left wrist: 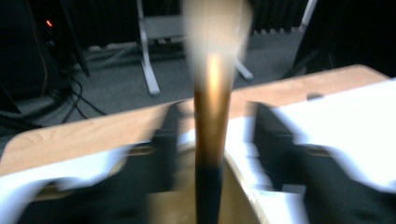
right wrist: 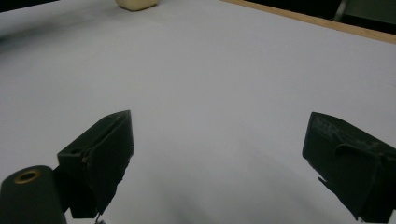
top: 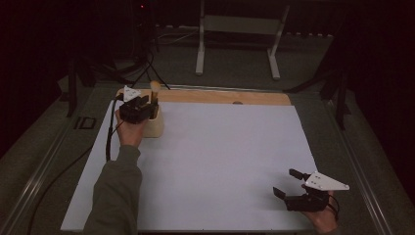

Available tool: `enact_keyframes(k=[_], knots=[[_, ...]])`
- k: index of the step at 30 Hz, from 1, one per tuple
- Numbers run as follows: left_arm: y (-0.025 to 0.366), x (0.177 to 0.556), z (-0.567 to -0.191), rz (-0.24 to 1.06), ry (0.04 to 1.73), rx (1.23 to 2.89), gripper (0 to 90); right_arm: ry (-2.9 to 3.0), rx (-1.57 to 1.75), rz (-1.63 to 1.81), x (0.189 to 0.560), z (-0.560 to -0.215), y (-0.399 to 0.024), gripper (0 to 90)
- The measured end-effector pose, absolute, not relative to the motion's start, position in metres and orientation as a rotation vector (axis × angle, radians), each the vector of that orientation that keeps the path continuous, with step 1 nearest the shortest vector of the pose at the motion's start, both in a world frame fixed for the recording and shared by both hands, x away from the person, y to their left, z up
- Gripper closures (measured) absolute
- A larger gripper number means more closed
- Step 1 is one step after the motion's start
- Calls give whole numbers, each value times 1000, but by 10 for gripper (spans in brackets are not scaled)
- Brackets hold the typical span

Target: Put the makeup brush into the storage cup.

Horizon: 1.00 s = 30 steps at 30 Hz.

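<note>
- Left gripper [top: 148, 104] sits at the far-left corner of the white sheet [top: 220, 161], right at a cream-coloured holder cup [top: 153, 125]. A makeup brush [top: 154, 93] stands upright in the cup, pale bristle head on top.
- Left gripper view: brush handle [left wrist: 209, 154] runs up the middle, gold upper part, black lower part going down into the cup mouth [left wrist: 233, 196]. Jaws stand either side of the handle w/ a gap showing on both sides, so part-open and not pressing on it. Pic is motion-blurred; actual contact can't be ruled out for sure.
- Judgement: brush looks dropped into the cup and the grip let go. Jaws straddle the handle prob. because that's how it was carried, upright, so it would slide in bristles-up.
- Right gripper [top: 285, 183] rests near the front-right edge of the sheet, well apart from the cup. Jaws wide, nothing between them, bare sheet [right wrist: 224, 84] beneath. Seems parked, out of the way while the left does the work.
- High view gives layout: cup at the far edge by the wooden table rim [top: 225, 96], the two hands at opposite corners, forearm in a grey-green sleeve [top: 117, 196].
- Left gripper view adds what the high view can't: jaw gap vs. handle, the two-tone handle.
- Right gripper view adds the cup base [right wrist: 136, 4] far off at its top edge, plus open sheet between it and the jaws.
</note>
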<state>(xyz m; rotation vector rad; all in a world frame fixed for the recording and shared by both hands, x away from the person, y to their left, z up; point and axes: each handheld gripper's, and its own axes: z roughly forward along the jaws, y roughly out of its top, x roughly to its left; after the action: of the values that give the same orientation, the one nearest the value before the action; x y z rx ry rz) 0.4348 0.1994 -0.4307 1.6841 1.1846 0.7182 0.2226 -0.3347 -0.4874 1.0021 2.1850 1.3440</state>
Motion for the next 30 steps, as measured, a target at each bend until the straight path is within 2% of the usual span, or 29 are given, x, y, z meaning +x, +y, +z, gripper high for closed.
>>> enact_keyframes(k=[1,2,3,5,6,30], knots=[[197,435,-430,733,1202,1685,343,2185,1003,1343,223,-487,-335,87],[197,435,-430,733,1202,1685,220,2186,1004,1343,223,-487,-335,87],[196,436,-429,726,1218,1697,220,2186,1004,1343,223,-487,-335,87],[197,437,-431,706,1238,1705,103,2186,1002,1342,222,-487,-334,87],[197,438,-432,704,1245,1707,84,2186,1002,1343,222,-487,-334,87],[201,429,-423,704,1212,1723,50,2187,1003,1338,223,-487,-334,87]])
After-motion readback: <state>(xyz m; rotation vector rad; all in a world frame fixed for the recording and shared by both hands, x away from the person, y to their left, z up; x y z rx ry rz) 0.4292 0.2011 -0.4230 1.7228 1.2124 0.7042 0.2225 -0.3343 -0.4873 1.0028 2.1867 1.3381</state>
